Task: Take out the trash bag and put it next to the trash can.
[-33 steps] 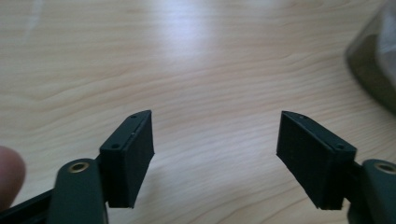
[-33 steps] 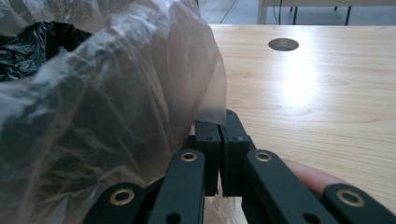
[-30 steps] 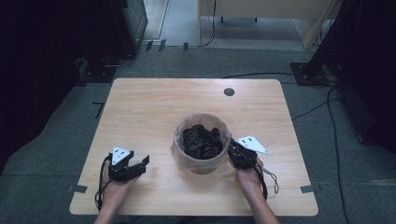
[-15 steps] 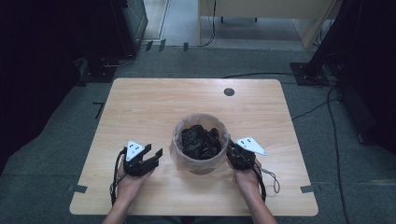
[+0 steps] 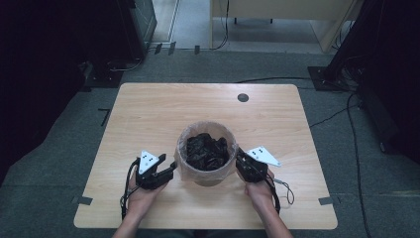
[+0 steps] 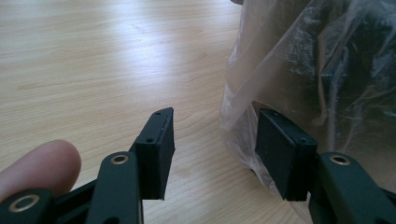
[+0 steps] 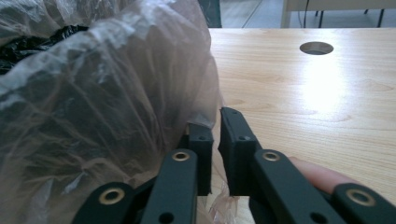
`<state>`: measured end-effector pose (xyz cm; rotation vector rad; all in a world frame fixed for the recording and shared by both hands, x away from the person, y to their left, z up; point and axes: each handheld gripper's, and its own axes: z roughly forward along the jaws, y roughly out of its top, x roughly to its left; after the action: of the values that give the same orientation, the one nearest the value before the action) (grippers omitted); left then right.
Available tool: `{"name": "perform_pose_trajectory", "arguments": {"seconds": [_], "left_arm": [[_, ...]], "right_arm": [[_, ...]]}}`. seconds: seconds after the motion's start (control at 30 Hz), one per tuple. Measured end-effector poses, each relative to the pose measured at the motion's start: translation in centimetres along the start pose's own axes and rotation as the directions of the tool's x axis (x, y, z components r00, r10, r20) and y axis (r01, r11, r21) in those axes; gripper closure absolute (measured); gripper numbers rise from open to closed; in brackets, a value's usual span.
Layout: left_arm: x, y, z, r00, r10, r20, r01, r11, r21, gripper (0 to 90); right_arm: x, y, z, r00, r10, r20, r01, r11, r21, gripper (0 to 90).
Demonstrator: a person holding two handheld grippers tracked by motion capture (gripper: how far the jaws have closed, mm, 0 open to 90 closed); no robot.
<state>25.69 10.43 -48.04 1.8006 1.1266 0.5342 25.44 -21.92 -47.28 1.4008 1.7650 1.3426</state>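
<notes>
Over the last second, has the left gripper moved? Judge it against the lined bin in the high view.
Yes. The left gripper has moved rightward along the table toward the bin; its open jaws now sit right beside the bin's clear liner.

- A round bin [image 5: 207, 174] stands upright on the wooden surface [image 5: 148, 114], between the left tongs [image 5: 171, 171] and the right tongs [image 5: 241, 159].
- A clear plastic liner [image 6: 299, 70] is folded over the bin's rim and hangs crinkled down its outer wall.
- The left tongs' parted jaws sit at the liner's lower edge, one jaw against the film.
- The right tongs' jaws are nearly closed, with a fold of liner between them.
- Crumpled black bags [image 5: 205, 150] fill the bin.
</notes>
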Motion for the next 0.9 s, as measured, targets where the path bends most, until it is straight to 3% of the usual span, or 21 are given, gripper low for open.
{"name": "perform_pose_trajectory", "arguments": {"seconds": [0.2,0.3,0.5,0.63,0.77,0.9], "left_arm": [[1.3,-0.6,-1.0,0.9987,-0.031,-0.041,0.032,0.9993,0.020,40.4],[0.8,-1.4,-1.0,0.9985,0.004,-0.055,-0.002,0.9986,0.053,36.0],[-0.1,-2.1,-0.7,0.9987,0.044,-0.023,-0.042,0.9943,0.098,32.5],[-0.6,-2.8,-0.4,0.9924,0.117,-0.038,-0.110,0.9840,0.140,31.2],[-1.3,-3.3,0.0,0.9903,0.139,-0.001,-0.137,0.9771,0.163,31.2],[-2.2,-3.6,0.8,0.9888,0.149,0.014,-0.149,0.9726,0.179,29.9]], "right_arm": [[-1.0,0.4,-0.9,0.9993,0.032,0.017,-0.032,0.999,-0.015,79.1],[-1.7,0.6,-1.6,0.9982,0.056,0.022,-0.055,0.998,-0.027,77.7],[-2.7,0.5,-2.3,0.9959,0.081,0.039,-0.080,0.996,-0.029,75.5],[-3.2,-0.2,-2.4,0.9950,0.080,0.059,-0.080,0.997,-0.004,74.1],[-3.6,-0.7,-3.0,0.9947,0.068,0.077,-0.068,0.998,0.003,71.7],[-3.7,-1.7,-3.7,0.9943,0.087,0.062,-0.088,0.996,0.012,67.3]]}}
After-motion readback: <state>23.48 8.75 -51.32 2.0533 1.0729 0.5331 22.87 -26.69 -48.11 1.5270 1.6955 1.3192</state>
